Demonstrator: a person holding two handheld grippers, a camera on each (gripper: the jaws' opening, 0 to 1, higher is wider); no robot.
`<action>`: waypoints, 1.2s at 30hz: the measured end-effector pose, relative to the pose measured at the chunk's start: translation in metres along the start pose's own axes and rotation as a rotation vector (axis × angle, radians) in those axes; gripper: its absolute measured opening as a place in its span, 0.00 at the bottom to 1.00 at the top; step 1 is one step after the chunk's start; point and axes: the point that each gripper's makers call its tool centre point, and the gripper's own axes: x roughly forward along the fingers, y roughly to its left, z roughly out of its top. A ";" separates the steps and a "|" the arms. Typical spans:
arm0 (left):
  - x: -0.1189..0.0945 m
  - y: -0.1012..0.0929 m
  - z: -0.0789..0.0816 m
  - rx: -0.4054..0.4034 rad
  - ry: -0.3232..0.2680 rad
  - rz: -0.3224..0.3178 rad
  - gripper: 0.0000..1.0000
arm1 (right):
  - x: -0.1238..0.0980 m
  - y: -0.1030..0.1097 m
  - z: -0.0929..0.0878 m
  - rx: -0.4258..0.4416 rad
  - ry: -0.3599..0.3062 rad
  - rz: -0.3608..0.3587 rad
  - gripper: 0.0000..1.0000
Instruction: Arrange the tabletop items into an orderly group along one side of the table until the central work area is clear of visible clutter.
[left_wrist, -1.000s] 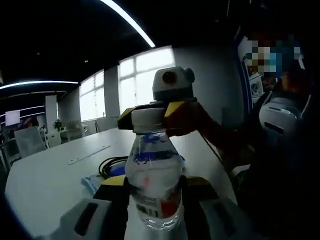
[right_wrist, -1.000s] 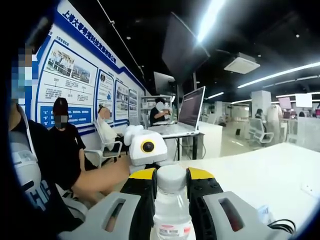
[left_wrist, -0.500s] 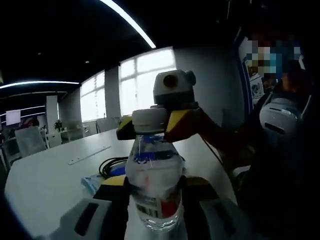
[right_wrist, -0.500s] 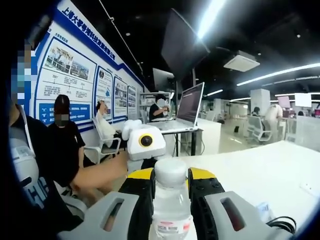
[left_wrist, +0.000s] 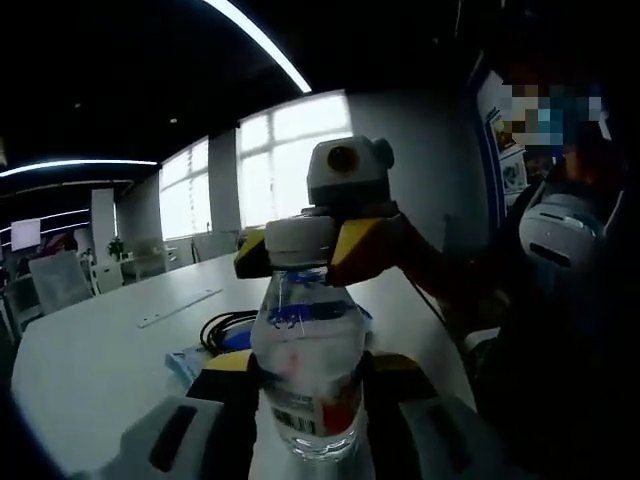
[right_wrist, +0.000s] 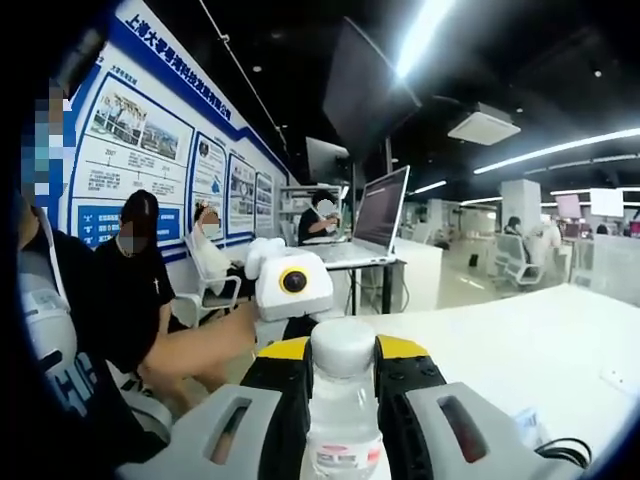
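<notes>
Bottle (left_wrist: 305, 375) stood upright above the white desk (left_wrist: 90, 370), its body squeezed by the left gripper (left_wrist: 305, 400) and its white cap (right_wrist: 342, 345) pinched by the right gripper (right_wrist: 342, 380). Behind it, a black cable (left_wrist: 225, 328) lay coiled on the desk. Farther off stood a laptop (right_wrist: 378, 218).

A bottle (left_wrist: 305, 370) stands upright on the counter (left_wrist: 90, 365) between the left claw (left_wrist: 305, 385) at its body and the right claw (right_wrist: 342, 385) at its cap (right_wrist: 342, 347). Behind the bottle, a cable (left_wrist: 225, 328) lies on the counter. A laptop (right_wrist: 372, 225) sits beyond.
</notes>
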 end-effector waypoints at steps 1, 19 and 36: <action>-0.001 0.001 0.001 0.001 -0.002 0.001 0.40 | 0.001 -0.002 0.002 -0.001 -0.005 -0.003 0.21; -0.015 0.038 0.036 0.051 -0.030 0.034 0.40 | 0.018 -0.024 0.047 -0.087 -0.017 0.003 0.21; -0.018 0.087 0.035 -0.010 -0.010 0.106 0.40 | 0.045 -0.065 0.058 -0.075 -0.025 0.057 0.20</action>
